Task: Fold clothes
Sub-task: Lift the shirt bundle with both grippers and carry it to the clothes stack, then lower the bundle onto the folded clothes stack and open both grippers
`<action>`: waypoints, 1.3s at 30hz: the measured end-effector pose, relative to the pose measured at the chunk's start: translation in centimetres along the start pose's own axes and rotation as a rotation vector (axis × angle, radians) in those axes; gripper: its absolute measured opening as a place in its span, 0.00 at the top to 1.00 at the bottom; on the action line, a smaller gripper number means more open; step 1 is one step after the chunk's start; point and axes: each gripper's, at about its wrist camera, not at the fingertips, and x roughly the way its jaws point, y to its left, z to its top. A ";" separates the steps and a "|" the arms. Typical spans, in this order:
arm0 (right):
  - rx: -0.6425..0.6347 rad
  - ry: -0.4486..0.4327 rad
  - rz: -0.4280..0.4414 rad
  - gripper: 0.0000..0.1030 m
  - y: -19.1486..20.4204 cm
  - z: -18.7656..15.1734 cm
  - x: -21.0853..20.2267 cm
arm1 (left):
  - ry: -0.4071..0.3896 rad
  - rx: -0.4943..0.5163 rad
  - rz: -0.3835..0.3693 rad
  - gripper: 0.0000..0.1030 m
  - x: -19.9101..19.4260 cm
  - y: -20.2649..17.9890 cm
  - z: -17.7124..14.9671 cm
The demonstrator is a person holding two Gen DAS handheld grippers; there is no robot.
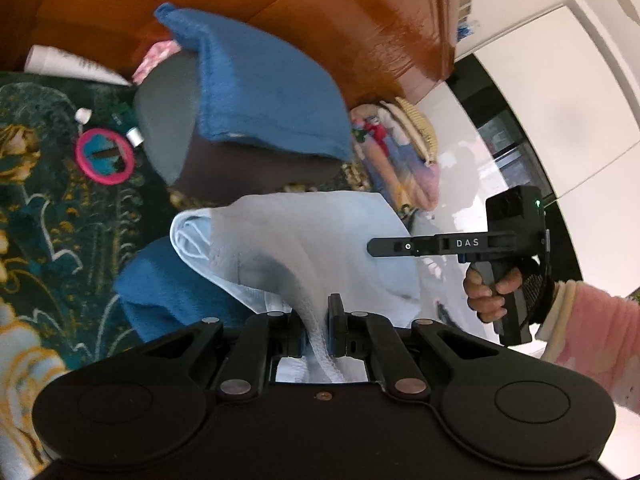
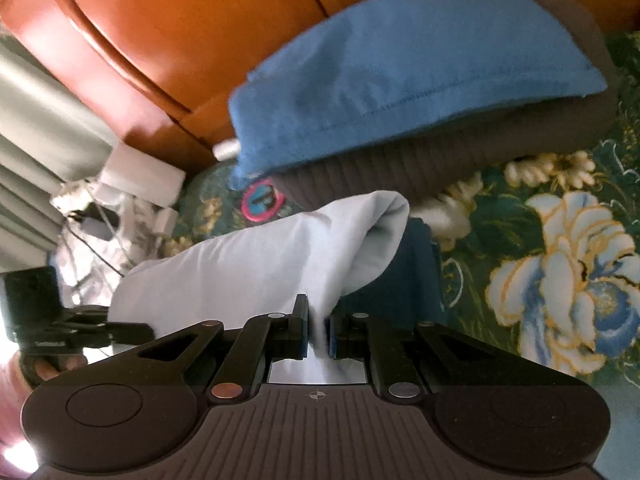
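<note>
Gripping one pale blue garment [image 1: 304, 240], two clenched tools: left tool [image 1: 318, 322], right tool [image 2: 319, 330].

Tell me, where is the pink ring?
The pink ring lies on the flowery bedspread, left in the left wrist view, beside the grey pillow.

a home bedroom: floral bedspread [image 2: 560, 248], glossy wooden headboard [image 2: 160, 40], folded blankets [image 2: 400, 72], curtain [image 2: 36, 120]

Pale blue garment [image 1: 320, 232], lifted, draped.
</note>
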 end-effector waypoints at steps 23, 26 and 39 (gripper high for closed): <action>0.034 0.032 -0.056 0.77 -1.2 -0.6 1.7 | 0.044 -0.023 0.058 0.81 0.1 1.0 -0.8; 0.039 -0.009 -0.065 0.68 -0.5 -1.2 0.1 | 0.039 -0.014 0.079 0.57 -0.7 -0.2 -0.9; 0.154 -0.164 -0.044 0.43 2.9 -10.3 -4.5 | 0.056 0.033 0.214 0.24 -2.6 -5.1 -4.3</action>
